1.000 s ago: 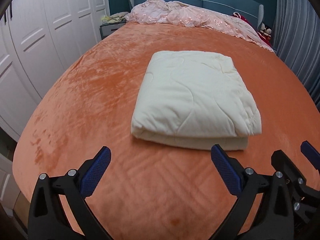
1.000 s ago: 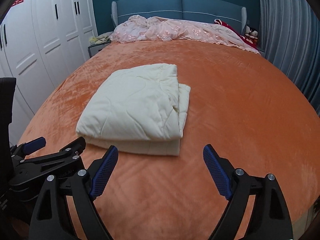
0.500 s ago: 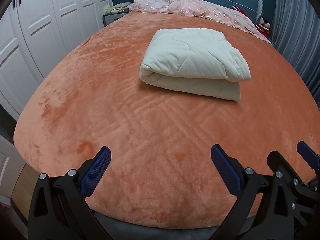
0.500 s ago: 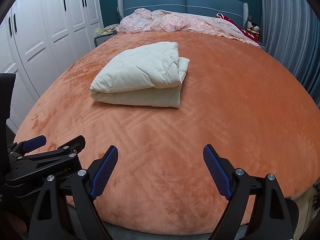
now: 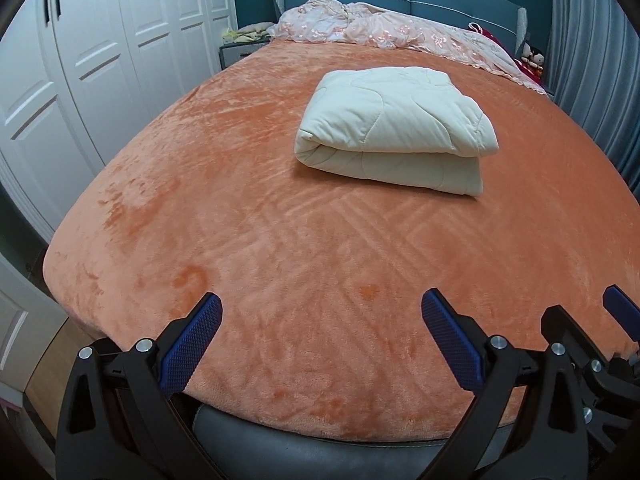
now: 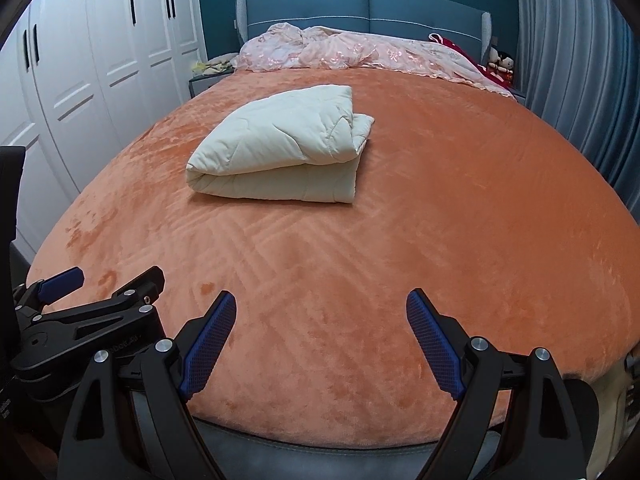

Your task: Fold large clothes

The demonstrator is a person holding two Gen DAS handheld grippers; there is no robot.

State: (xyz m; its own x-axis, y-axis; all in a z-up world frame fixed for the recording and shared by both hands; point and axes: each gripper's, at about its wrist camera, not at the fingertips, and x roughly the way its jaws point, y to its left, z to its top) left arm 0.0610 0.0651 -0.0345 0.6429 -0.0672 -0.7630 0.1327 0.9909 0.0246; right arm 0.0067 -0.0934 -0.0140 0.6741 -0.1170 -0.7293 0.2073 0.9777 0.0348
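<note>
left gripper (image 5: 322,340) wide, empty | right gripper (image 6: 321,338) wide, empty | folded cream quilt (image 5: 394,128) on orange bed (image 5: 280,240), well apart from both

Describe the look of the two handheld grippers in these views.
Both match: the left gripper and right gripper have matte black plastic frames with triangular cutouts, silver round bolt heads at the joints, and two angled jaws faced with blue cross-hatched pads. Faint pale lettering marks the left gripper's body in the right view. No cables, hands or sleeves show.

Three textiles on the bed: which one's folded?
The cream quilt mid-bed, a neat stack; the pink cover lies crumpled by the headboard, the orange blanket spread flat.
</note>
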